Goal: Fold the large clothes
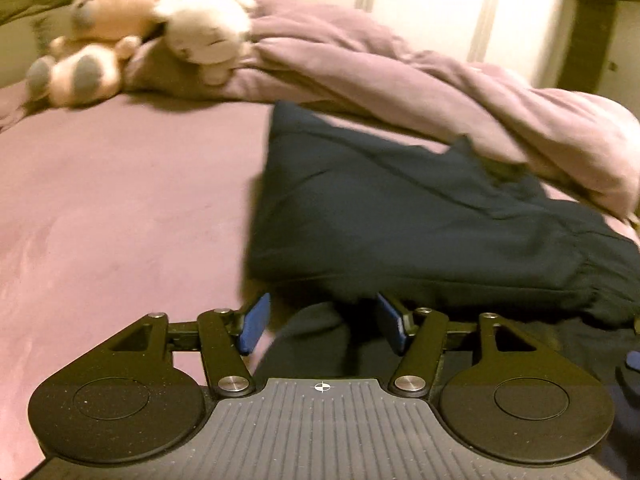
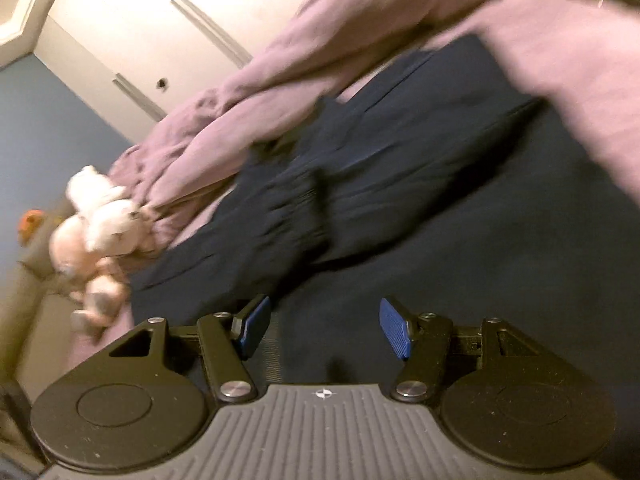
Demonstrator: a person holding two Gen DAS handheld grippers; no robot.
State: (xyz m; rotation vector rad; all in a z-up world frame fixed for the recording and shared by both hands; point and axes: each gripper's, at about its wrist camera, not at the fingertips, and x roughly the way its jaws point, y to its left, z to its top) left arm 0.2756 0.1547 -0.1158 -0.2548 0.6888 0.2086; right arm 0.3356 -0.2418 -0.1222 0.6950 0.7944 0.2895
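Observation:
A large dark navy garment point(image 1: 400, 208) lies partly folded on the pink bed sheet point(image 1: 120, 200), with a gathered elastic band point(image 1: 592, 280) at its right end. My left gripper point(image 1: 320, 308) hovers at the garment's near edge, jaws apart, blue pads point(image 1: 254, 324) clear of the cloth; a dark fold lies below the gap. In the right wrist view the same garment point(image 2: 400, 160) fills the middle. My right gripper point(image 2: 324, 308) stands open just above it, with nothing pinched between its blue pads point(image 2: 394, 328). Both views are motion-blurred.
A crumpled pink duvet point(image 1: 440, 80) is heaped behind the garment and overlaps its far edge. Two plush toys point(image 1: 104, 40) point(image 1: 204, 20) lie at the bed's far left, also in the right wrist view point(image 2: 100, 220). White wardrobe doors point(image 1: 420, 0) stand beyond the bed.

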